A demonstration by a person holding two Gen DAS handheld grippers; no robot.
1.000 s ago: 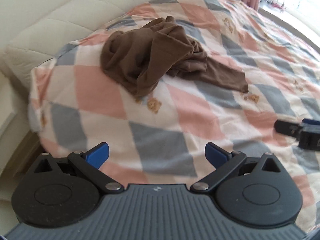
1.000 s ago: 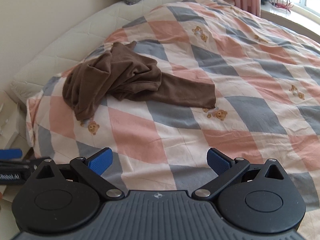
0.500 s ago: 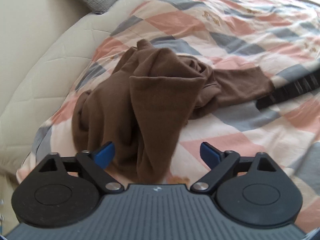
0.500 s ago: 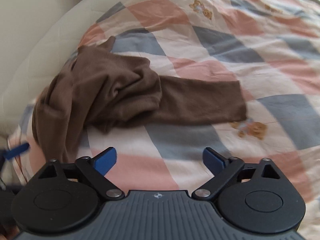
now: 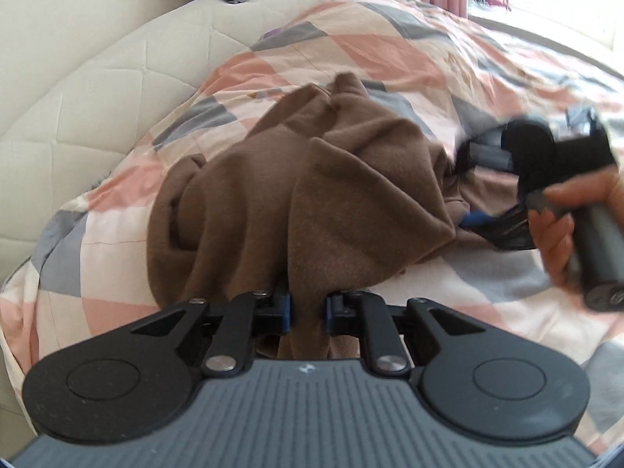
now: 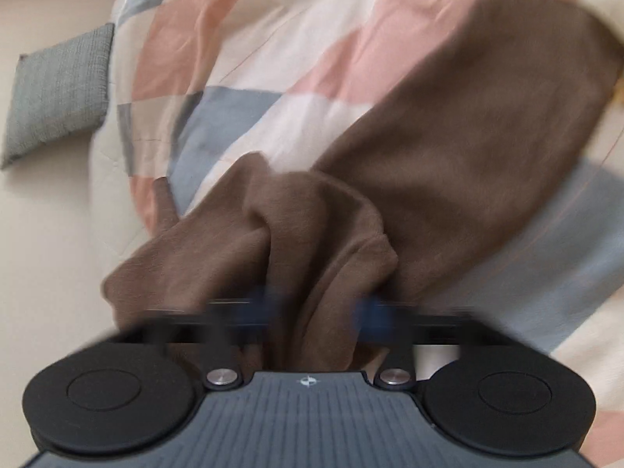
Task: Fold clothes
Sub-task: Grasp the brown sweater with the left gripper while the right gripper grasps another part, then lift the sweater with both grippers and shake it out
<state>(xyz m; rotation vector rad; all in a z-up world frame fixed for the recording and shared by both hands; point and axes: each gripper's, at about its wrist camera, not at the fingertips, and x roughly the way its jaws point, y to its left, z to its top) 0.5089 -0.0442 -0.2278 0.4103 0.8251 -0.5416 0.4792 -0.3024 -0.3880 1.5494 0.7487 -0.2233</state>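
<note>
Left wrist view is showing your crumpled brown knit garment (image 5: 312, 195) lying bunched on the pink, grey and cream checked quilt (image 5: 351, 50) near the bed's edge. Your left gripper (image 5: 307, 308) is pinching a fold of that brown cloth, its blue-padded fingers (image 5: 286, 309) drawn narrow around it. Your right gripper (image 6: 316, 310) is reaching into the garment's far side, and your hand (image 5: 561, 230) is wrapping its black handle. Its own view is blurring, yet cloth is sitting between its nearly closed fingers. A grey woven cushion (image 6: 58, 93) is lying beside the quilt. No writing is readable.
</note>
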